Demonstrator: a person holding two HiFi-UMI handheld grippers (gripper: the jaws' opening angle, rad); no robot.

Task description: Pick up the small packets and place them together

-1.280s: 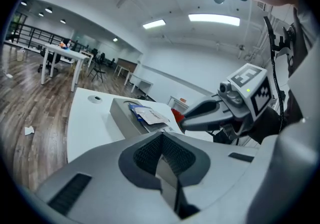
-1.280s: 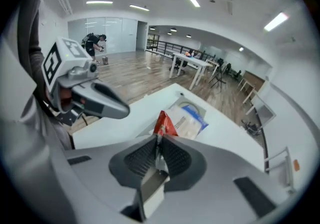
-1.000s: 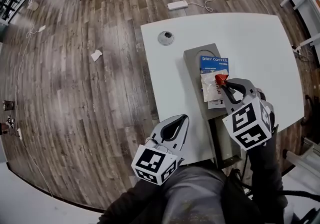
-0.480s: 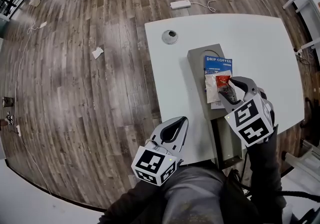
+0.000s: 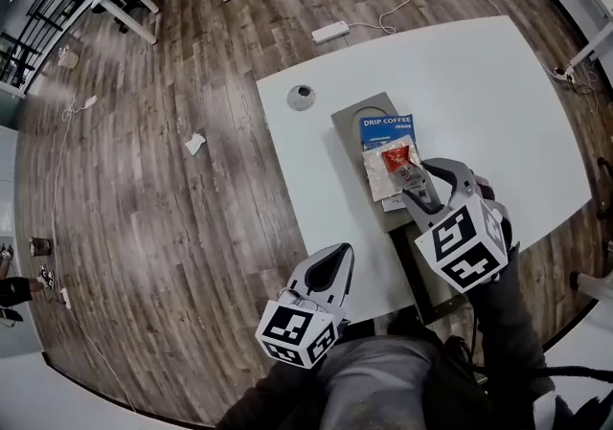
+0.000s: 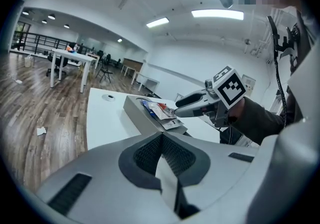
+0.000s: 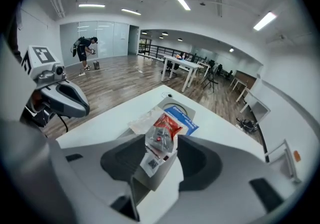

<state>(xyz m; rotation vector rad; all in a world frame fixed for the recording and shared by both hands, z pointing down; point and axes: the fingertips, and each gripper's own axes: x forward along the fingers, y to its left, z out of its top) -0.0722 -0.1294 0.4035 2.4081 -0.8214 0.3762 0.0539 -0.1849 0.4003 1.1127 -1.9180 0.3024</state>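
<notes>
A grey box (image 5: 347,124) stands on the white table (image 5: 479,83) and carries a pile of small packets. A blue drip coffee packet (image 5: 385,126) lies at the far end. Clear and white packets (image 5: 375,172) overlap it, and a red packet (image 5: 396,159) lies on top. My right gripper (image 5: 428,175) hovers at the pile's near end. Its jaws have just been opening, and the red packet (image 7: 165,128) sits loose in the gap between them. My left gripper (image 5: 330,263) hangs at the table's near edge, shut and empty, well left of the pile.
A round cable grommet (image 5: 302,93) sits in the table's far left corner. On the wooden floor lie a white power strip (image 5: 332,32) with its cord and a scrap of paper (image 5: 195,143). Other desks stand further off.
The right gripper's jaws, pinched on the red packet a second ago, now stand apart, and the packet rests on the pile. The left gripper has stayed where it was.
</notes>
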